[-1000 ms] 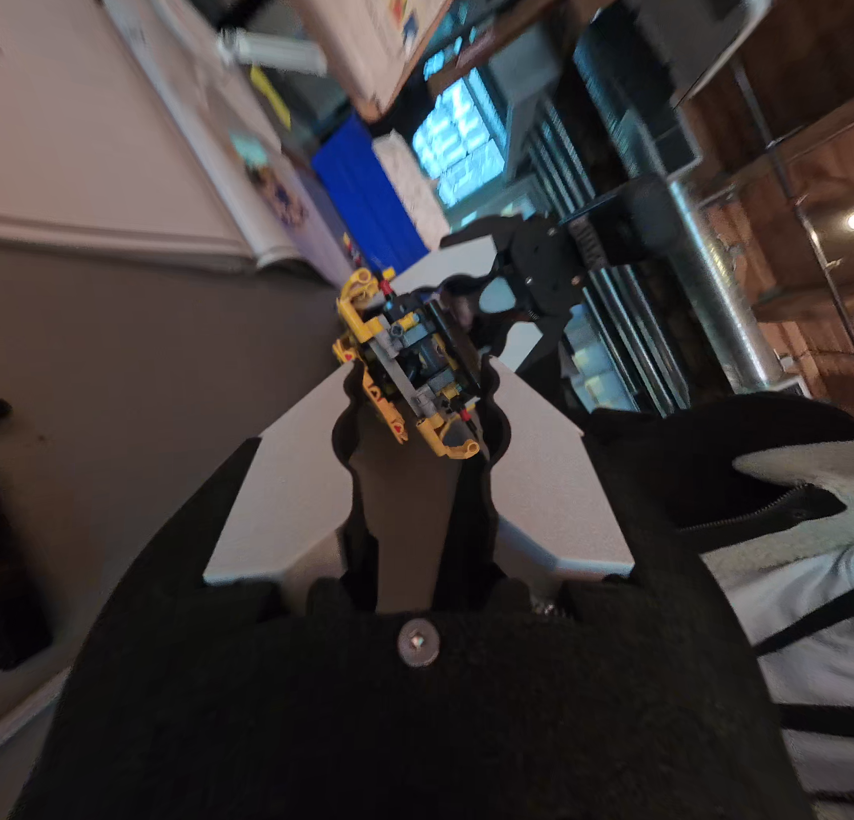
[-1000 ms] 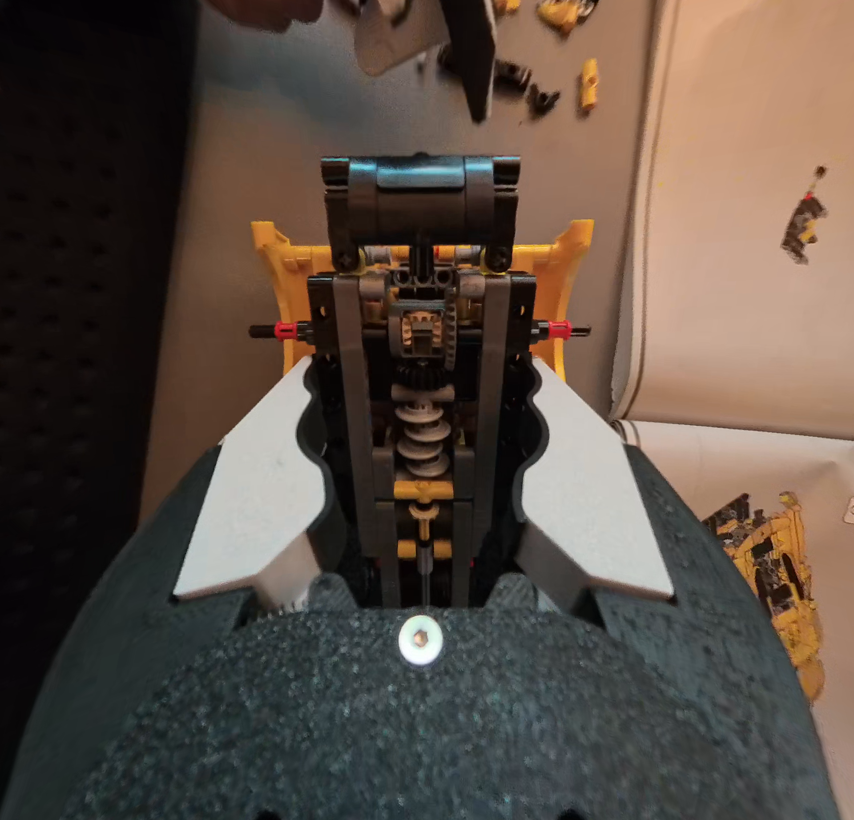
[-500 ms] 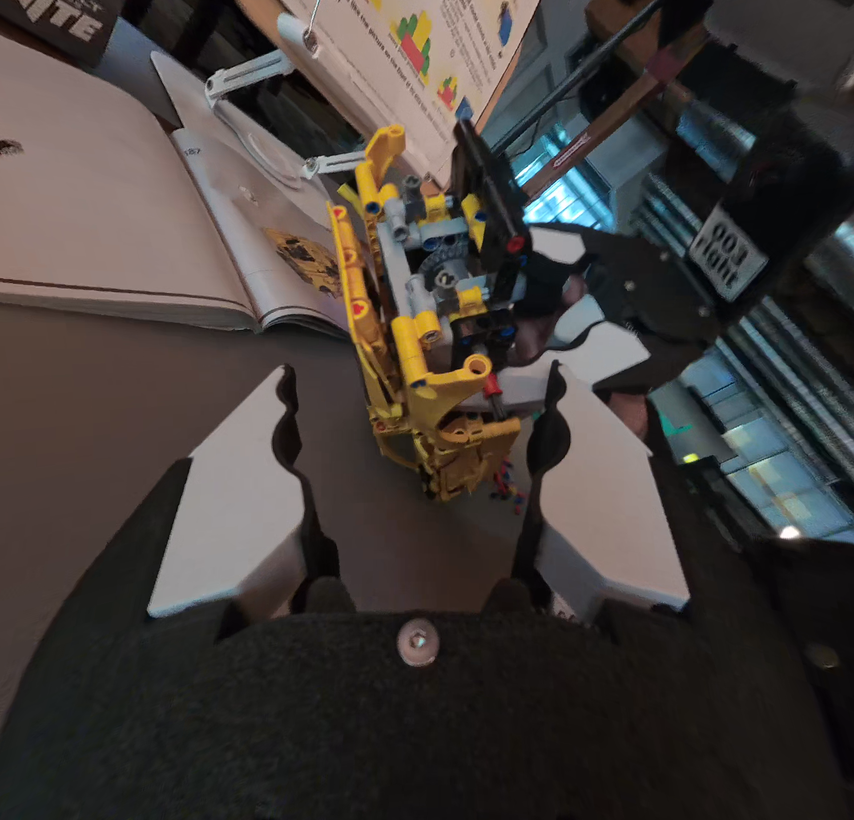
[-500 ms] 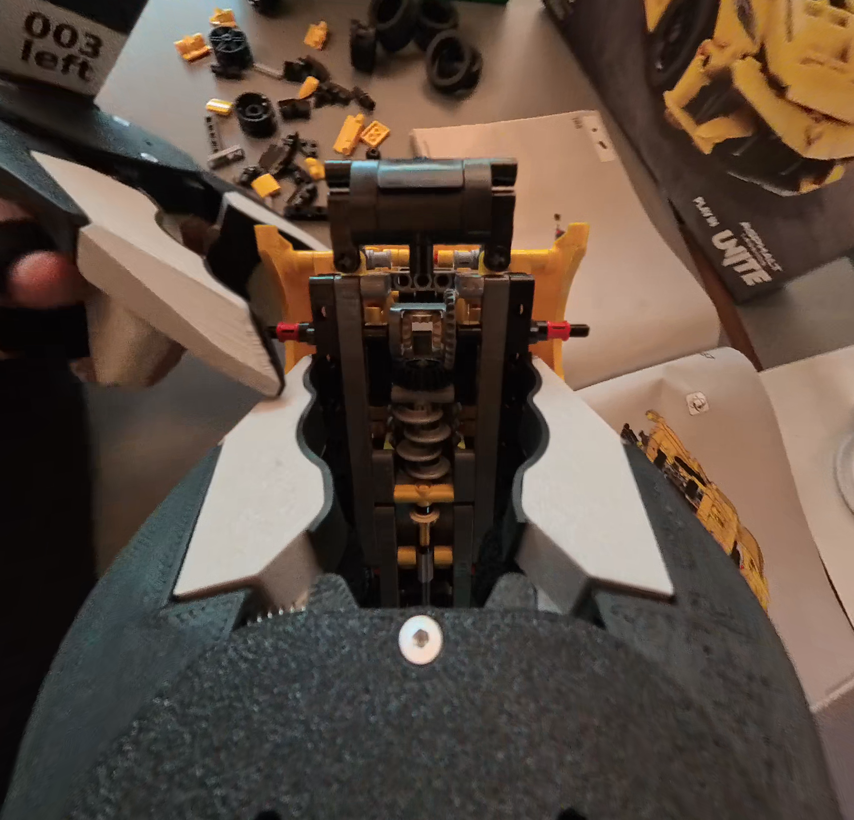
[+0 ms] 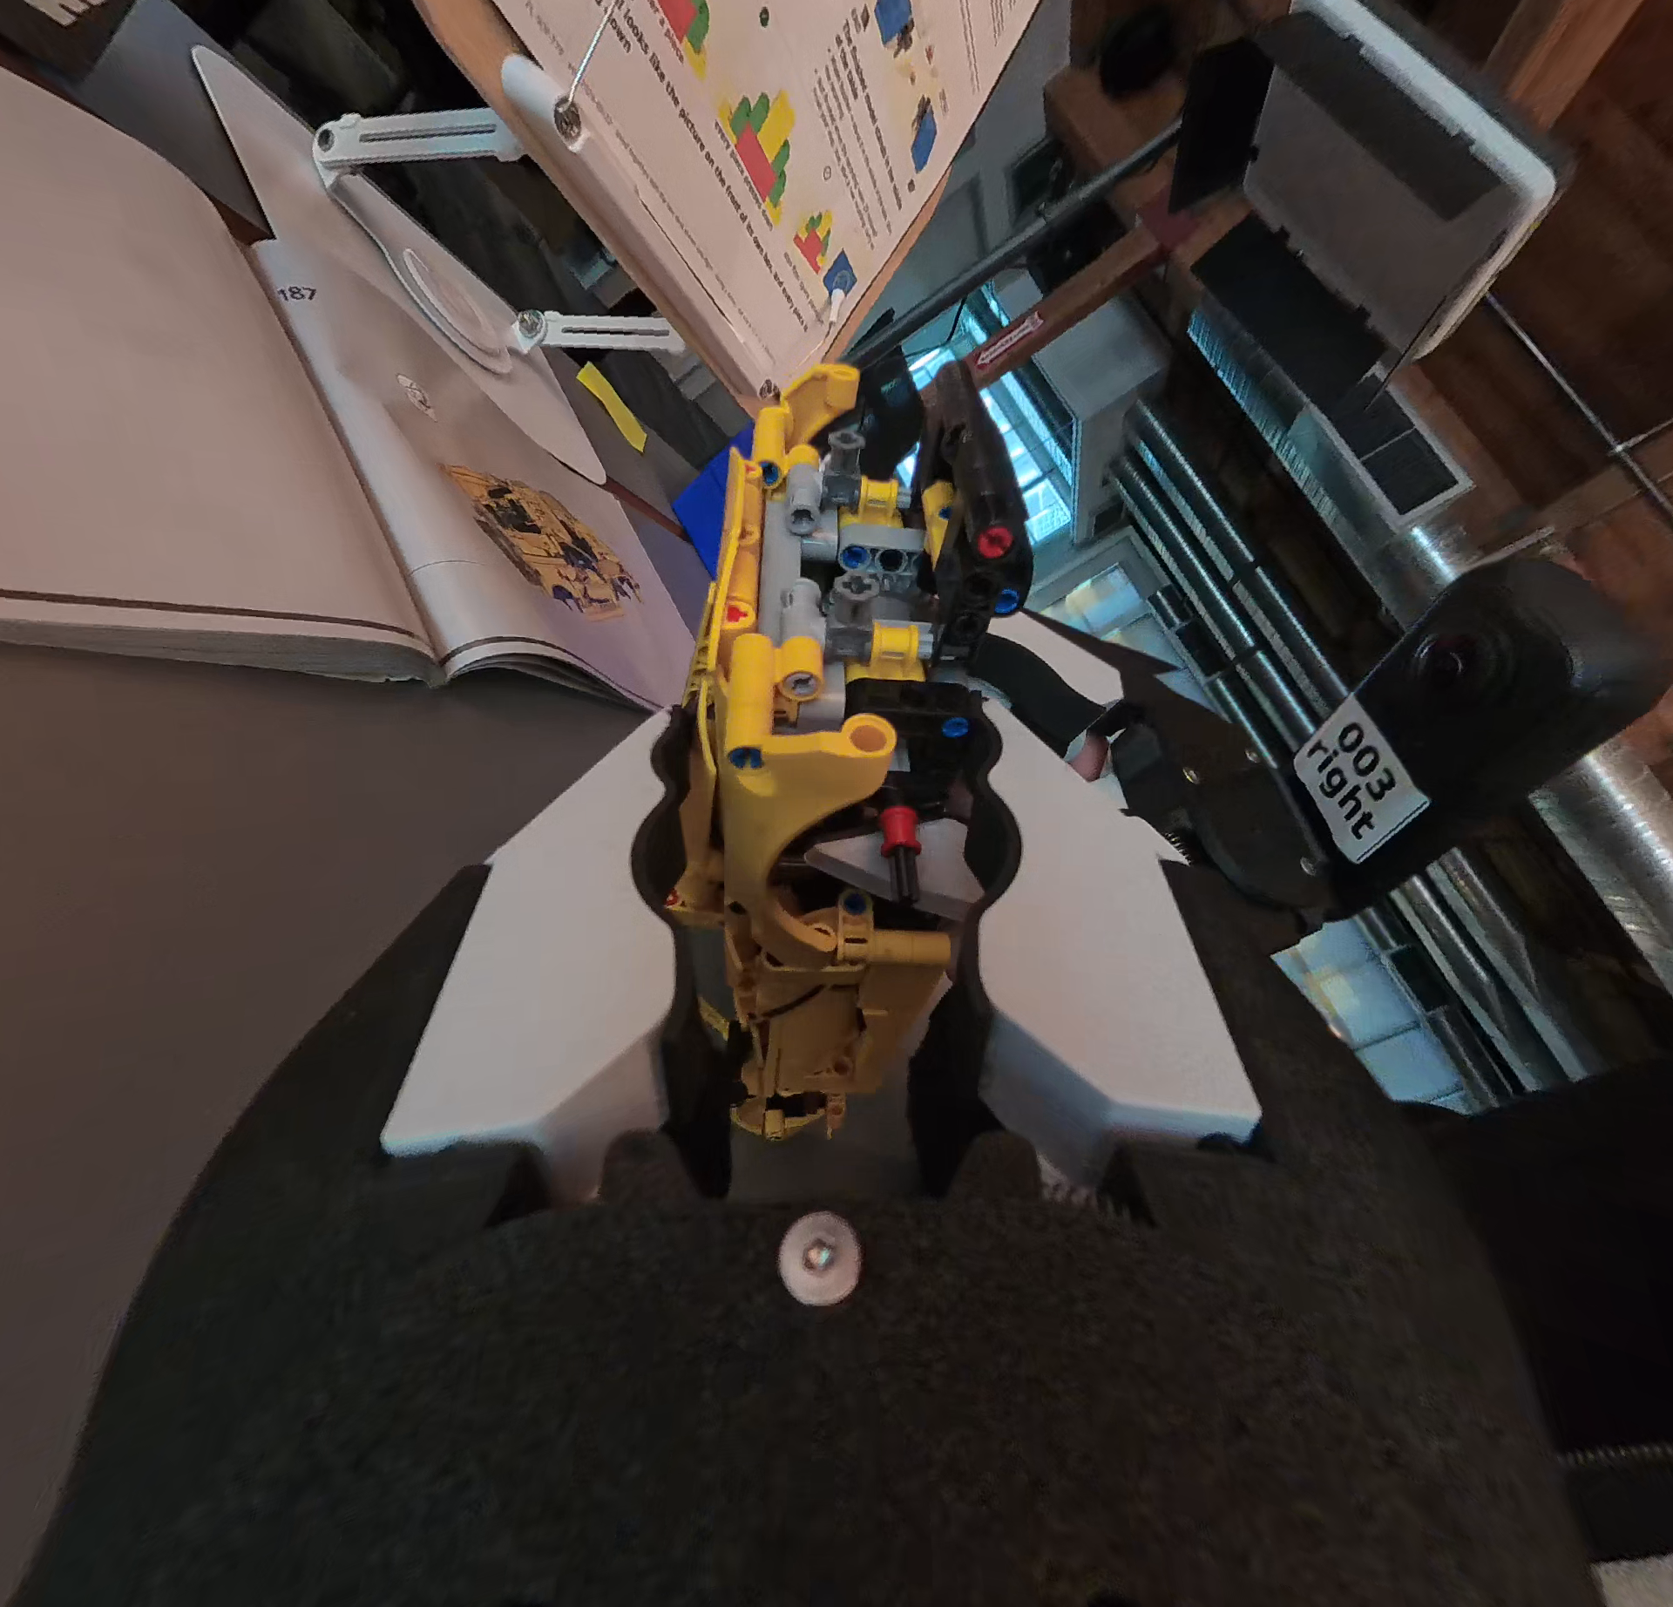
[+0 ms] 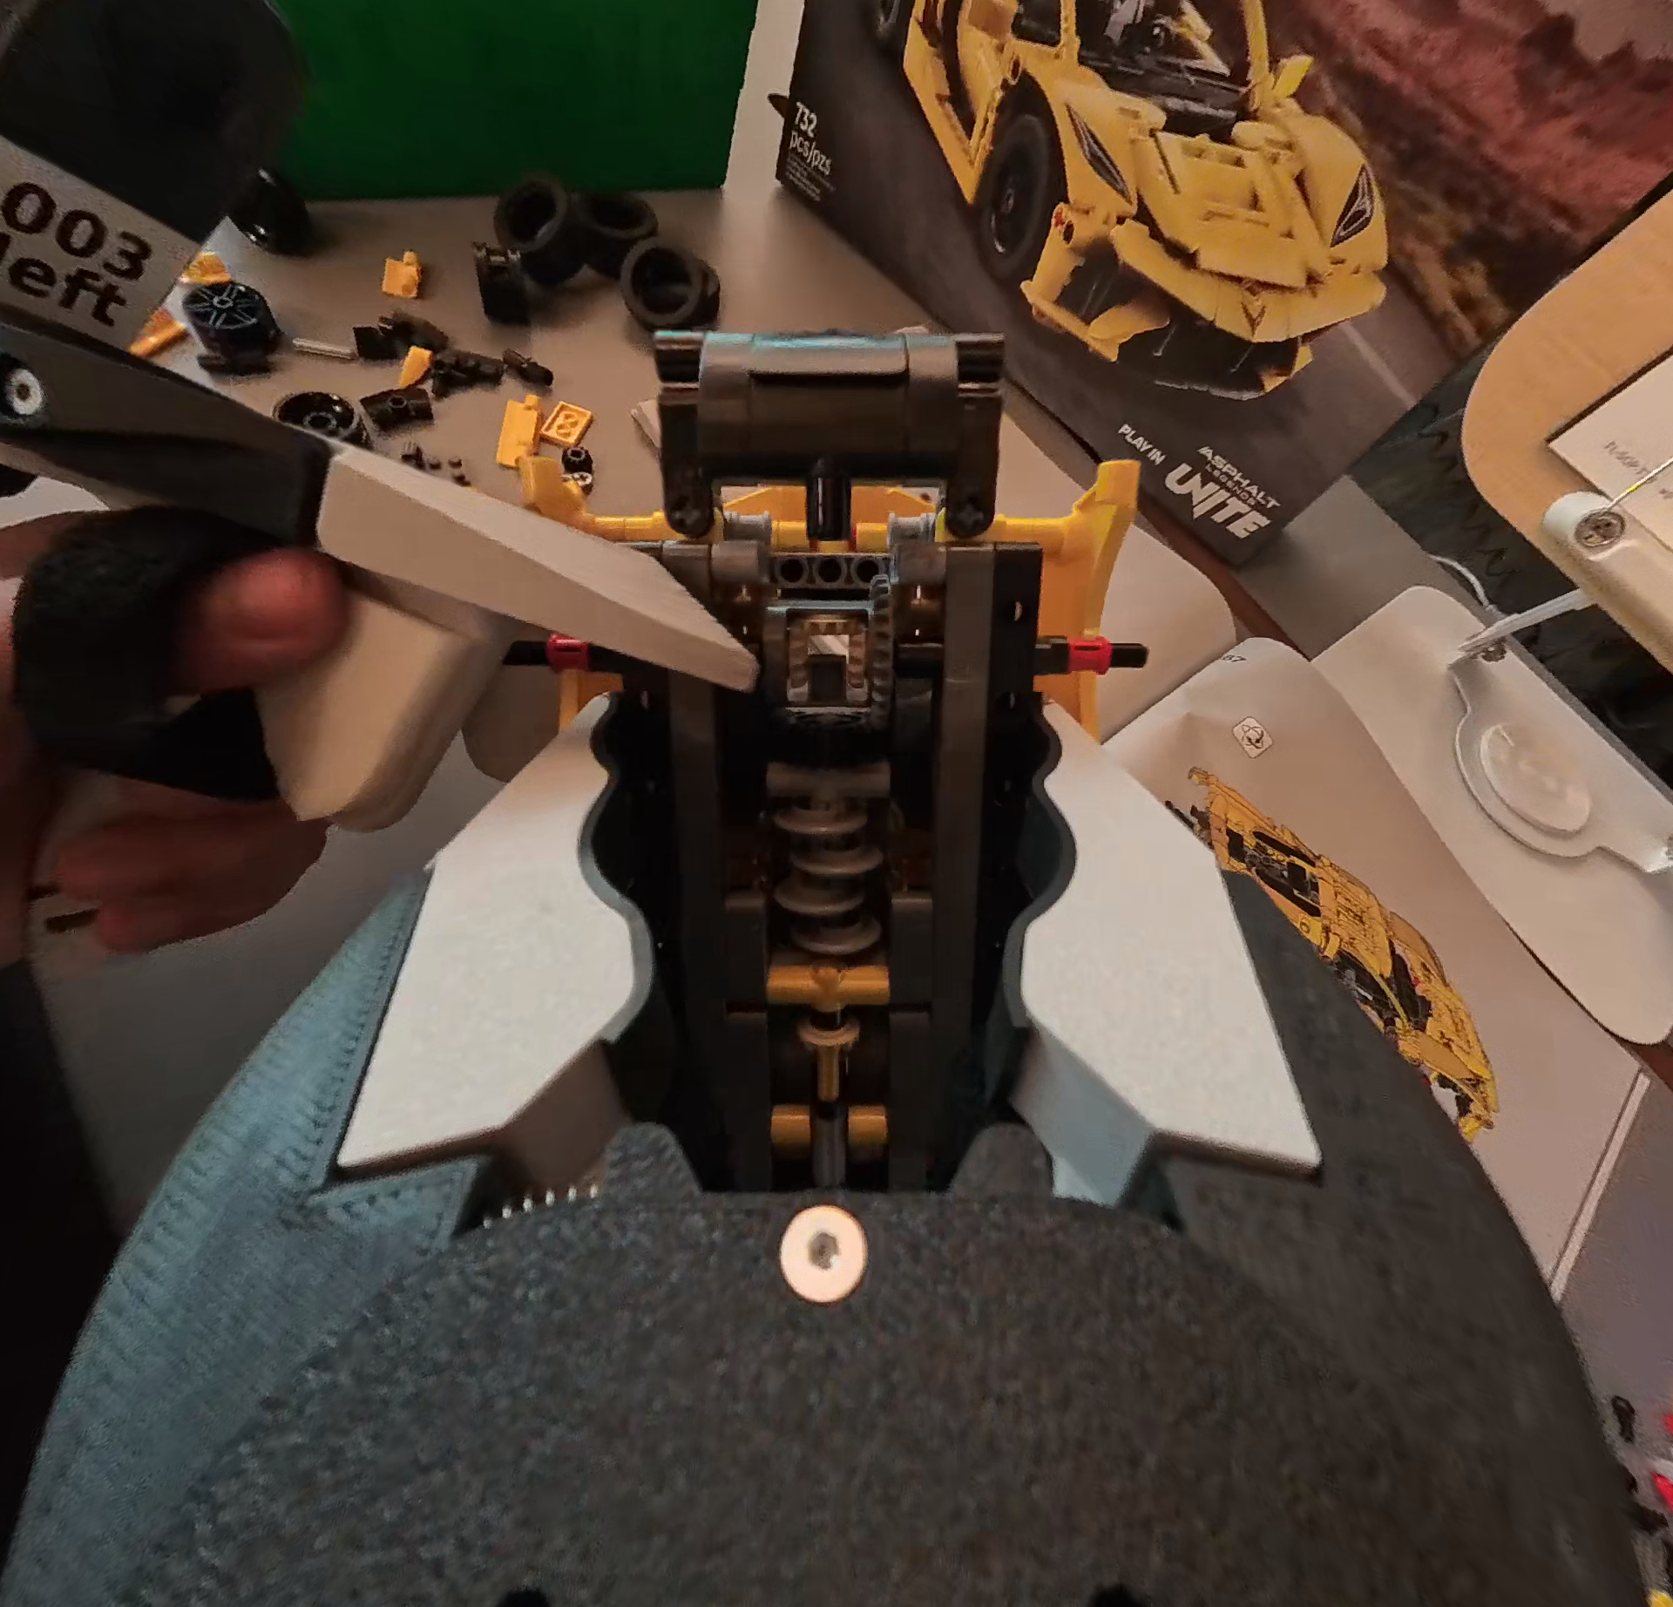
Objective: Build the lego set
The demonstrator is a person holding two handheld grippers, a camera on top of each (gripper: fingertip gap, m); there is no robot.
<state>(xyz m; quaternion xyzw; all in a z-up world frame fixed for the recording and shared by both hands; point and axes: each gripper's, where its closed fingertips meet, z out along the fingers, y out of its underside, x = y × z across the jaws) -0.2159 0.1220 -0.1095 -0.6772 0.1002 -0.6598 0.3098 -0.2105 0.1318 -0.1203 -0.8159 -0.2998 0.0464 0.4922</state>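
Holding the half-built lego chassis [image 6: 828, 803] lengthwise above the counter [image 6: 579, 368], right tongs [image 6: 828, 848] clamped on its black frame. Left tongs [image 5: 819, 848] closing around the yellow side; contact on both fingers cannot be told. Judging the build mid-way: drivetrain and gear in, body shell missing. Still lying loose: tyres [image 6: 616, 246], rims [image 6: 226, 314], small yellow and black parts [image 6: 453, 368]. Instruction booklet [image 6: 1313, 848] lying open beside.

left gripper [image 5: 819, 839]: pale grey fingers, wavy black pads, silver screw | right gripper [image 6: 828, 848]: same, white sticker
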